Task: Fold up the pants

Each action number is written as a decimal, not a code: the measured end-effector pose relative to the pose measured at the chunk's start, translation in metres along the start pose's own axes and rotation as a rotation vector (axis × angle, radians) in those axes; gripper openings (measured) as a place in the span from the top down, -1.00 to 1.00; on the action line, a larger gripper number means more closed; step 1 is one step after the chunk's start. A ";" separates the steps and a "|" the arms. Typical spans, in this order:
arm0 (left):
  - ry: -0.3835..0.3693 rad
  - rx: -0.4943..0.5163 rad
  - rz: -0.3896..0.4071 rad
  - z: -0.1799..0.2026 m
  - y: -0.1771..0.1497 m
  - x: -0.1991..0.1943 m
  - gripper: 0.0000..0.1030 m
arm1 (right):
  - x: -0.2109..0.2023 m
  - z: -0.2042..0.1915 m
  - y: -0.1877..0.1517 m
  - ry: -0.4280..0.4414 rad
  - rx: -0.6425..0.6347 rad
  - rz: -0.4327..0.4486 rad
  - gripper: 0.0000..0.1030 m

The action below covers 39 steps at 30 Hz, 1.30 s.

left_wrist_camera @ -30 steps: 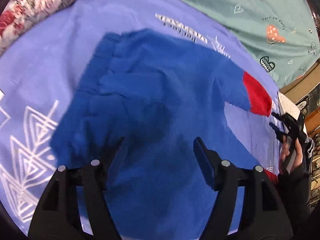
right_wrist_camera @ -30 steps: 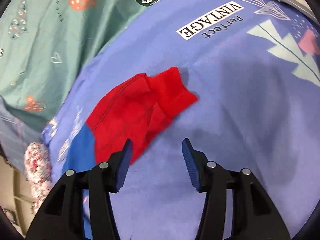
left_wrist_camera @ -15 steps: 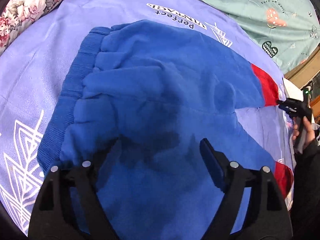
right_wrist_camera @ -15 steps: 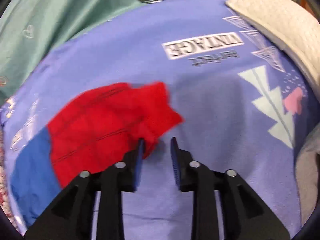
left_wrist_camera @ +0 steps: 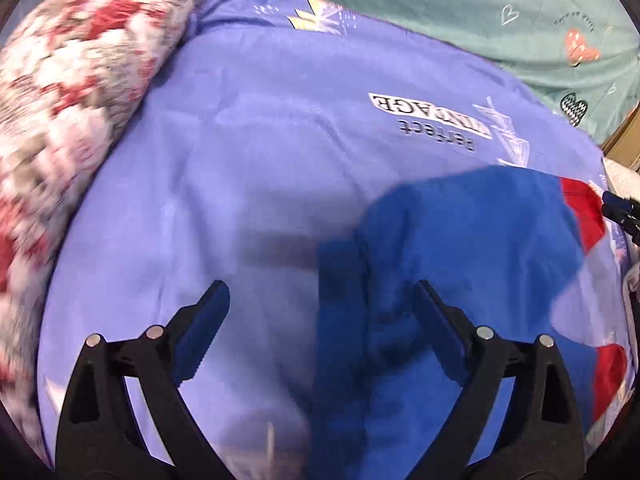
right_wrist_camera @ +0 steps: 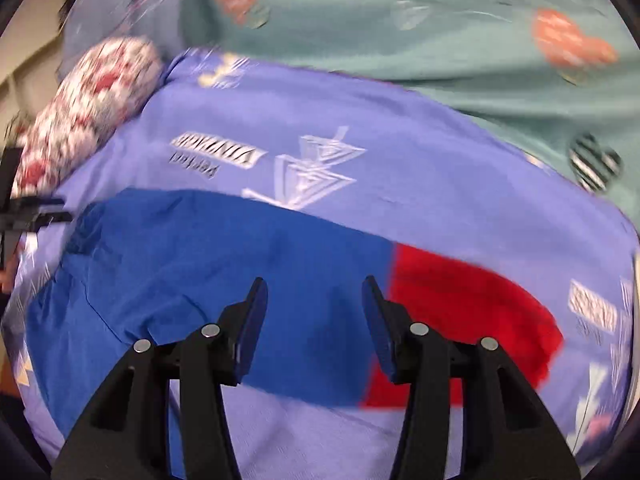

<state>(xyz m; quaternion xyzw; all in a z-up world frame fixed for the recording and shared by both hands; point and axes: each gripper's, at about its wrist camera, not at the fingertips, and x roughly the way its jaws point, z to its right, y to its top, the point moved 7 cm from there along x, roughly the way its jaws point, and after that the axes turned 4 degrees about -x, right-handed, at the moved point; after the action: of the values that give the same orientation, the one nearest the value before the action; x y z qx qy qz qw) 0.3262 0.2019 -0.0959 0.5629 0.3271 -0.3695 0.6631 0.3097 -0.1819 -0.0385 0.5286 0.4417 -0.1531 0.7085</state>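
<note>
The pants [left_wrist_camera: 460, 248] are blue with red cuffs [left_wrist_camera: 580, 212] and lie spread on a lilac printed sheet [left_wrist_camera: 280, 140]. In the left wrist view my left gripper [left_wrist_camera: 322, 300] is open and empty above the pants' left edge. In the right wrist view the pants [right_wrist_camera: 224, 256] stretch across the sheet with a red cuff [right_wrist_camera: 464, 304] at the right. My right gripper [right_wrist_camera: 314, 296] is open and empty above the leg, near where blue meets red. The right gripper also shows at the right edge of the left view [left_wrist_camera: 618, 210].
A floral red-and-white pillow [left_wrist_camera: 68, 92] lies at the left of the sheet. A teal blanket with heart prints [right_wrist_camera: 420, 28] lies beyond the sheet's far edge. A wooden edge [left_wrist_camera: 624, 140] shows at the far right.
Both views have swung. My left gripper has shifted left, off the middle of the pants to their edge. My right gripper has opened wider and moved from the cuff tip to above the leg.
</note>
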 end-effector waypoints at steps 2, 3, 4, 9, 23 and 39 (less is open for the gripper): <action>-0.021 0.023 -0.036 0.007 0.007 0.023 -0.79 | 0.029 -0.009 0.019 0.012 -0.049 -0.043 0.04; -0.023 0.041 -0.045 0.011 0.010 0.031 -0.79 | 0.046 -0.011 0.028 0.020 -0.064 -0.068 0.04; -0.027 0.066 -0.054 0.016 0.010 0.037 -0.79 | 0.060 -0.006 0.033 0.027 -0.079 -0.088 0.03; -0.017 0.150 -0.089 0.035 0.004 0.060 -0.68 | 0.108 -0.007 0.049 0.011 -0.179 -0.160 0.02; -0.085 0.153 -0.035 0.053 -0.003 0.008 0.17 | 0.028 -0.011 0.041 0.061 -0.230 -0.013 0.99; -0.399 -0.156 -0.124 0.034 -0.124 -0.088 -0.62 | -0.091 -0.131 -0.195 0.248 -0.147 0.112 0.99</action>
<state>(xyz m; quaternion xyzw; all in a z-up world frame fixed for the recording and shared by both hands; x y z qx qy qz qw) 0.1746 0.1677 -0.0784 0.4045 0.2512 -0.4873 0.7320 0.0646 -0.1657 -0.0932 0.5140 0.5055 -0.0139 0.6929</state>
